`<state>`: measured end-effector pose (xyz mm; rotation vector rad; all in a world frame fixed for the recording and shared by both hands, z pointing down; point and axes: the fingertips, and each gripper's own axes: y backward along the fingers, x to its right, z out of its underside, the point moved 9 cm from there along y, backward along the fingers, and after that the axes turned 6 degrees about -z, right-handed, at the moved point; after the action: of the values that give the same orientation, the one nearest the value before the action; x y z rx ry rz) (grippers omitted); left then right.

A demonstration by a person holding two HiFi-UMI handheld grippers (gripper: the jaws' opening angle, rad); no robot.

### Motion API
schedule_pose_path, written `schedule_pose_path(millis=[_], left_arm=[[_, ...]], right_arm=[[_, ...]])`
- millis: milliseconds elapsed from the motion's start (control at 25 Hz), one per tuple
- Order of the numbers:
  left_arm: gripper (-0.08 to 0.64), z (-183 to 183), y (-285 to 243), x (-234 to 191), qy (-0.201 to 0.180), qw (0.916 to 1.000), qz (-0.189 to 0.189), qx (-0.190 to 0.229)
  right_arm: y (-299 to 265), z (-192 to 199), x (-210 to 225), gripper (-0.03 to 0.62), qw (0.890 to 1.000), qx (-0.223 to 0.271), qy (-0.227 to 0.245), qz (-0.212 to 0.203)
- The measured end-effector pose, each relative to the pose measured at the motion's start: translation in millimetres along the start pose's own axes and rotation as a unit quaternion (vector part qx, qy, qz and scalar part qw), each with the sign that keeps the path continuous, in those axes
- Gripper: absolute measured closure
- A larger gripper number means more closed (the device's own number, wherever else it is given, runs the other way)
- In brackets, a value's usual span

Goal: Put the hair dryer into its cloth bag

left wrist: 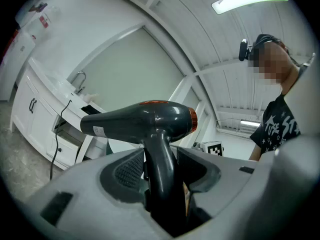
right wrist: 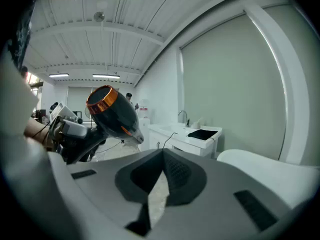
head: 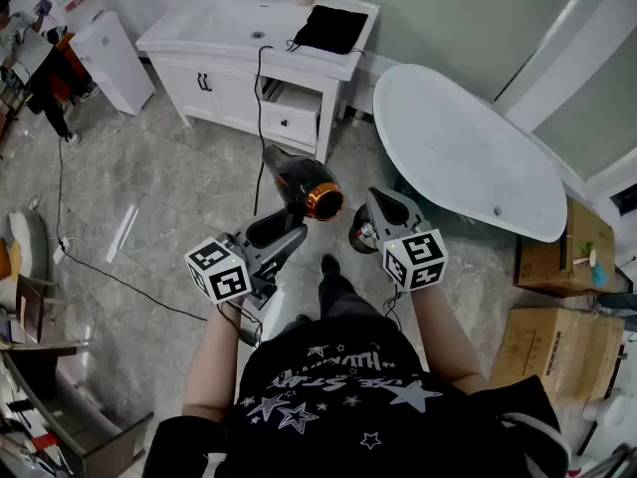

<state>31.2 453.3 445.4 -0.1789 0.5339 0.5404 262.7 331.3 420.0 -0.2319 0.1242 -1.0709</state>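
The bench (head: 177, 36) stands well ahead, the black cloth bag (head: 331, 28) lying flat on its right end. My left tongs (head: 282, 229) clamp the hair dryer (head: 304, 189) by its handle, up in the air. Its cord (head: 260, 98), trailing to the bench, could snag and tug it loose. My right tongs (head: 370, 225) are closed and empty, so nothing opens the bag.

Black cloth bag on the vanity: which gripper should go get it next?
Right, probably: the right gripper is shut and empty, while the left gripper is clamped on the hair dryer. The cloth bag lies ahead.
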Motion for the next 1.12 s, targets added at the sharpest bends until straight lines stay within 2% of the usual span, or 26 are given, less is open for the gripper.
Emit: schedule_pose_path(millis=[520, 640, 840, 1120], left_arm=[[0.345, 12.2, 1.7, -6.6, 0.007, 1.0, -0.001, 0.005], [0.345, 13.6, -5.3, -14.9, 0.007, 1.0, 0.0, -0.001], [0.345, 13.9, 9.6, -9.0, 0.021, 0.9997, 0.013, 0.004], [0.345, 1.4, -10.8, -35.4, 0.031, 0.9993, 0.019, 0.001]], right_arm=[[-20.0, 4.6, -1.0, 0.588, 1.0, 0.001, -0.004, -0.021], [-24.9, 9.8, 4.4, 0.588, 1.0, 0.003, -0.01, -0.018], [-10.6, 10.5, -11.5, 0.586, 1.0, -0.008, -0.019, -0.009], [-47.3, 9.7, 28.7, 0.586, 0.999, -0.005, -0.031, -0.001]])
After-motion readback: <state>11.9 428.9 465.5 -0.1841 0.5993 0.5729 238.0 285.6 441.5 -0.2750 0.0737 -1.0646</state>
